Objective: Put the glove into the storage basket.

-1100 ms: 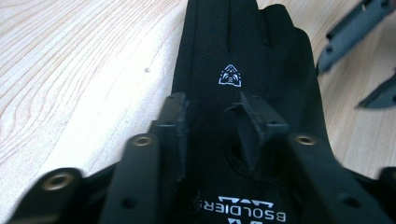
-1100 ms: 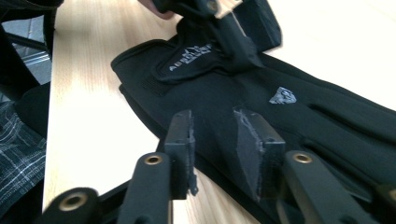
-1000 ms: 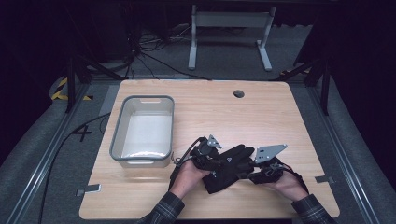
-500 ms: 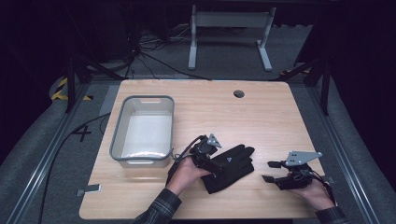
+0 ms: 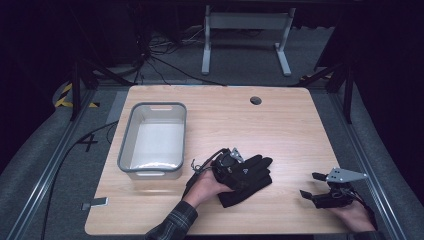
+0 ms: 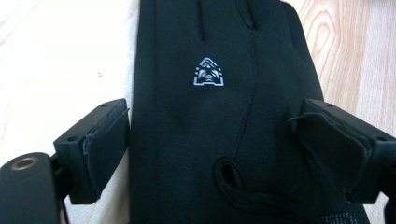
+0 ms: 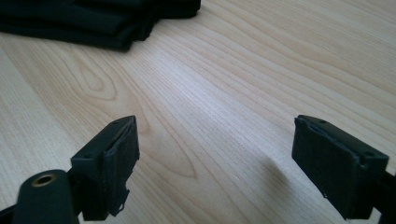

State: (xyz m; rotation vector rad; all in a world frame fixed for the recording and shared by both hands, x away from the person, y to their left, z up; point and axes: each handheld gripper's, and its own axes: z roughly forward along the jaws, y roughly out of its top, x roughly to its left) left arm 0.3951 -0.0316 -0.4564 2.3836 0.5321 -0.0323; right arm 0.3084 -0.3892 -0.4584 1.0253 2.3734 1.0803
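The black glove (image 6: 205, 121) bears a small white triangular logo (image 6: 208, 73) and lies on a pale wood-grain table (image 5: 280, 130). The bin (image 5: 152, 141) is grey with a white inside. A plaid sleeve (image 5: 172, 227) shows dark checks.

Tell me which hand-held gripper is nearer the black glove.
Left. The left hand-held gripper sits over the black glove, its open jaws straddling it. The right hand-held gripper is open over bare wooden table, off to the glove's right.
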